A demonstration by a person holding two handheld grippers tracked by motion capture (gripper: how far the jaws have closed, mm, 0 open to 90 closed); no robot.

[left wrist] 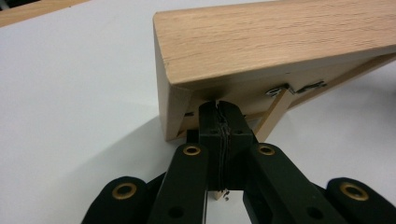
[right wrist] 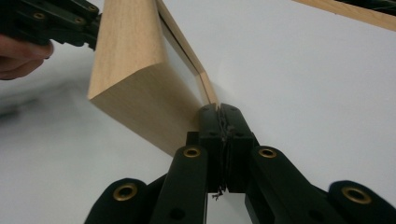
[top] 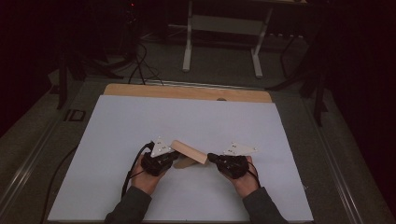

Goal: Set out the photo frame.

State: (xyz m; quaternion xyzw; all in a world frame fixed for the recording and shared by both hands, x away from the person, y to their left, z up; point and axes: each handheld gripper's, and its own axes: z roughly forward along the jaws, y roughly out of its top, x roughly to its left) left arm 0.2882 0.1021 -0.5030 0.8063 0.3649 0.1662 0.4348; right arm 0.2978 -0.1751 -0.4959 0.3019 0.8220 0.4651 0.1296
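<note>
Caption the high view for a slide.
Both grippers, left and right, pinch opposite ends of a tilted wooden box over a white sheet.

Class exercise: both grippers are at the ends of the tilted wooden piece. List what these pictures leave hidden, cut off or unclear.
- Wooden piece, left gripper view: right end cut off by the frame edge.
- Its underside, high view: covered by its own top board.
- What the left gripper pinches: hidden between the shut jaws.
- Right gripper: the thin strip's end vanishes between its jaws.
- Hand, right gripper view: blurred, cut off at the edge.

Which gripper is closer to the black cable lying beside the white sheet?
Left. The left gripper clamps the wooden block's end toward the cable; the right gripper clamps the other end.
</note>
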